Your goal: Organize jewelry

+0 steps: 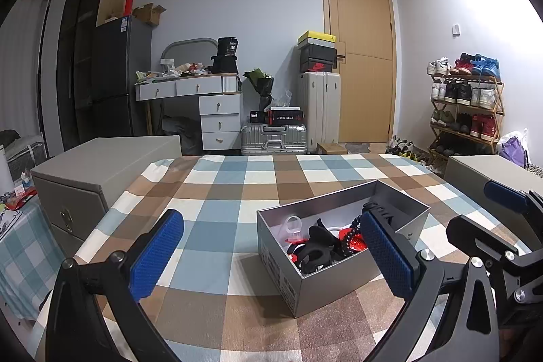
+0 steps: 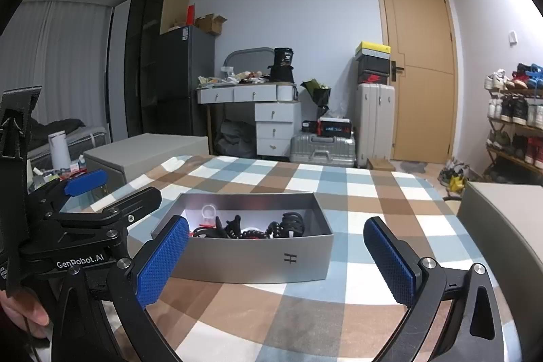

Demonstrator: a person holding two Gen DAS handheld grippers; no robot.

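Observation:
A silver open box (image 1: 281,277) (image 2: 251,256) sits on the checked tablecloth. Inside lie black hair claws (image 1: 320,241) (image 2: 292,221), a dark bead string (image 1: 349,236), red pieces (image 1: 356,241) and a clear ring (image 1: 292,224) (image 2: 207,211). My left gripper (image 1: 271,255) is open, hovering left of and before the box, its right finger overlapping the box's near right side. My right gripper (image 2: 276,260) is open too, just in front of the box's long side, nothing between its fingers. Each gripper shows at the edge of the other's view.
Grey drawer chests stand at both table sides: one left (image 1: 85,182) (image 2: 146,151), one right (image 1: 475,168) (image 2: 502,226). The checked cloth (image 1: 237,192) lies bare beyond the box. A hand (image 2: 20,314) holds the left gripper. Suitcases, a desk and a shoe rack stand behind.

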